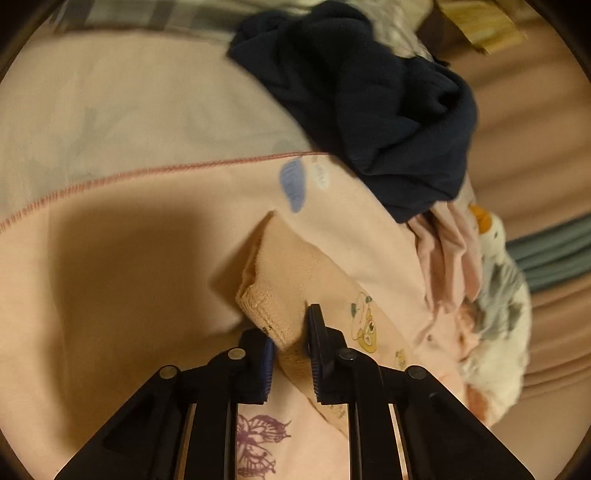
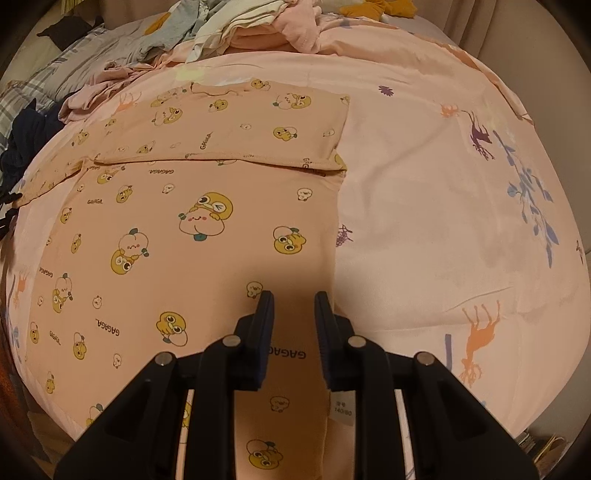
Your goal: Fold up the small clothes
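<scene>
Left claw (image 1: 290, 343) is pinching the ribbed cuff of the peach cartoon-print cotton garment (image 2: 207, 206); right claw (image 2: 293, 332) is hovering part-open, empty. One fold is lying made; the heap of unfolded clothes (image 2: 236, 26) is awaiting.

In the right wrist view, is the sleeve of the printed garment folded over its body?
Yes, the sleeve lies flat across the upper part of the peach printed garment, its hem forming a straight edge there.

We see dim, warm light from above. Each gripper casts a soft shadow ahead onto the bed (image 2: 424, 229). Fisheye bulges both views, black at the corners; the left view's far clothes blur.
</scene>
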`<state>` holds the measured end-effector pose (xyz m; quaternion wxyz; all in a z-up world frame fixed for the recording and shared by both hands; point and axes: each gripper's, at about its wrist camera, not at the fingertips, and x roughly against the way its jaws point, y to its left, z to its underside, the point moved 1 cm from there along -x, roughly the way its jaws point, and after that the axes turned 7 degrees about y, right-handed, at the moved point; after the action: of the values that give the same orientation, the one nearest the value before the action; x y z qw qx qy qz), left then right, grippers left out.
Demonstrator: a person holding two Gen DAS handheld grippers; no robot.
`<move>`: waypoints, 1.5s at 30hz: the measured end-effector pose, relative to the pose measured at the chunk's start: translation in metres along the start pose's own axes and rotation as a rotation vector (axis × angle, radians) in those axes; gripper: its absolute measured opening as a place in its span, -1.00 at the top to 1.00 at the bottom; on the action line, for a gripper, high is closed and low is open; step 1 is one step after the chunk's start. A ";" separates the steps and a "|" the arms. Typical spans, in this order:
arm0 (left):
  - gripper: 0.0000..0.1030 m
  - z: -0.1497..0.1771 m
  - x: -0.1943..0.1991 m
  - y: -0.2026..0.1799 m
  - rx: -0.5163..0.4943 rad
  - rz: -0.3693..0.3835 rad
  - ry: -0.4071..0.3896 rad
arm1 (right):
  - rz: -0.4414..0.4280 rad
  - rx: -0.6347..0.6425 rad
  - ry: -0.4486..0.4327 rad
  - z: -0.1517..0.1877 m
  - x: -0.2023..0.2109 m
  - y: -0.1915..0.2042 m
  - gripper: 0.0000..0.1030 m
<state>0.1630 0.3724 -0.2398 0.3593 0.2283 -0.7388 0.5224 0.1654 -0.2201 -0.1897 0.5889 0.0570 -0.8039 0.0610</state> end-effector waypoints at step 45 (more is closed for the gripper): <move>0.03 0.282 0.000 -0.243 -1.215 -0.184 0.150 | -0.350 -0.174 -0.040 -0.101 -0.012 -0.022 -0.01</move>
<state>0.2540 0.0232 -0.1474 0.5196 0.0084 -0.8543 -0.0101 0.2674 -0.2249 -0.1701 0.5773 0.1458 -0.7955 -0.1130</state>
